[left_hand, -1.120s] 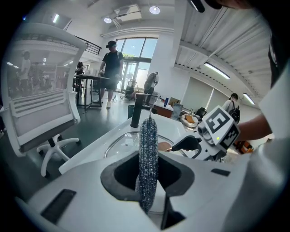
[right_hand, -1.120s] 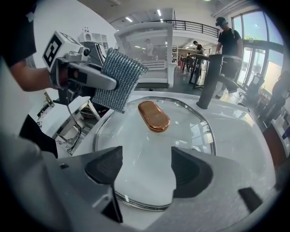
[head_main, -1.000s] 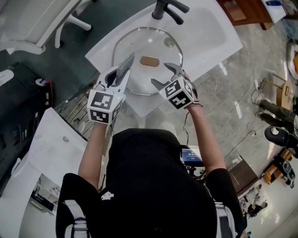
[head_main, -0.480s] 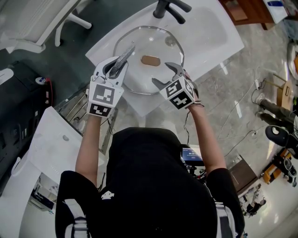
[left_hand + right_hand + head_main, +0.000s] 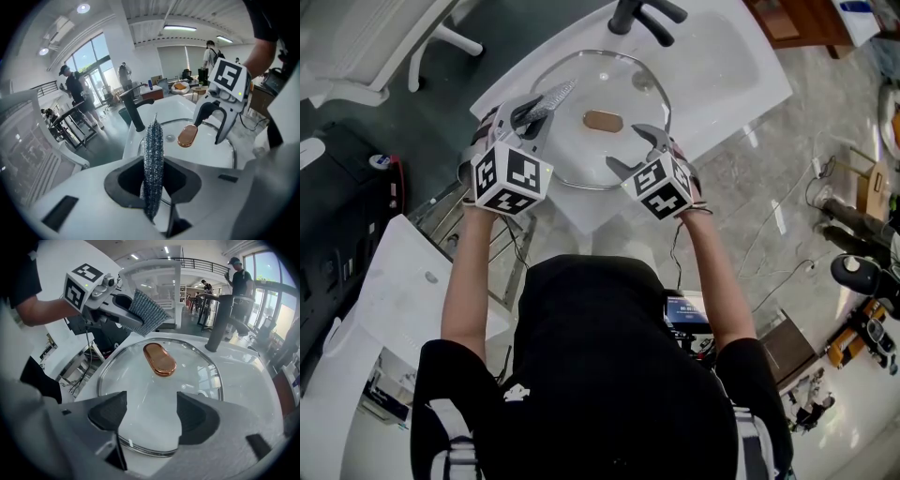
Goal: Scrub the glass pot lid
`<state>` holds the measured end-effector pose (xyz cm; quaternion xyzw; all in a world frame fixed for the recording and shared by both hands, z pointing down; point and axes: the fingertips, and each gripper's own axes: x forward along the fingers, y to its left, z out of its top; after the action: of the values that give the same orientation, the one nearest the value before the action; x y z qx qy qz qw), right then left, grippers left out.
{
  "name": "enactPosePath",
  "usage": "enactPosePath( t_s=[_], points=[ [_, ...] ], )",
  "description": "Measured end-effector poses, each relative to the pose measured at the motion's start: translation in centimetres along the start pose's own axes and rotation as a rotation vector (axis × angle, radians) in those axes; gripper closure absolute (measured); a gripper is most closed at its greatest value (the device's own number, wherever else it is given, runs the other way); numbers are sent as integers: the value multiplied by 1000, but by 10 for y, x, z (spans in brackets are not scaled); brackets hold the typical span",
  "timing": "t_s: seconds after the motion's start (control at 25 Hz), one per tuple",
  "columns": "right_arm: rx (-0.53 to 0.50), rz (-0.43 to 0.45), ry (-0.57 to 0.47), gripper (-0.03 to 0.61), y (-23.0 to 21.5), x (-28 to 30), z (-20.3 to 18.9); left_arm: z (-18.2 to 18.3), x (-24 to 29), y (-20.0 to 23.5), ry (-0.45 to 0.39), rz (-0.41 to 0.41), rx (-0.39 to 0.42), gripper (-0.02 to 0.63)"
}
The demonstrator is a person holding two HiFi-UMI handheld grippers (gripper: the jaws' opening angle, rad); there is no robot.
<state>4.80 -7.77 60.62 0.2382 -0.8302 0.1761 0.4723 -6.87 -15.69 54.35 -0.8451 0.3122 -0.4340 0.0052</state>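
The left claw (image 5: 534,106) is clamping its jaws on a flat silvery mesh scouring pad (image 5: 153,154). The pad is sticking out edge-on over the left rim of the round glass pot lid (image 5: 586,155); whether it is touching the glass I cannot tell. The right claw (image 5: 152,414) is gaping wide with nothing between its jaws, hovering above the lid's near-right rim. Both bare forearms are reaching forward. The lid, with its coppery oval knob (image 5: 159,359), is lying across the white washbasin (image 5: 727,70), just in front of the black tap (image 5: 639,14) at the basin's far edge. People are standing by tall windows behind.
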Motion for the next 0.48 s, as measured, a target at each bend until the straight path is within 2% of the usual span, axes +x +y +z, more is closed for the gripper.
enactPosePath(
  t_s=[0.16,0.48],
  points=[
    [-1,1,2,259,-1,-1,-1,-2,12,-2,47,-4,143,546],
    [-4,1,9,259,0,0,-1,-10,31,2,120,27,378,546]
  ],
)
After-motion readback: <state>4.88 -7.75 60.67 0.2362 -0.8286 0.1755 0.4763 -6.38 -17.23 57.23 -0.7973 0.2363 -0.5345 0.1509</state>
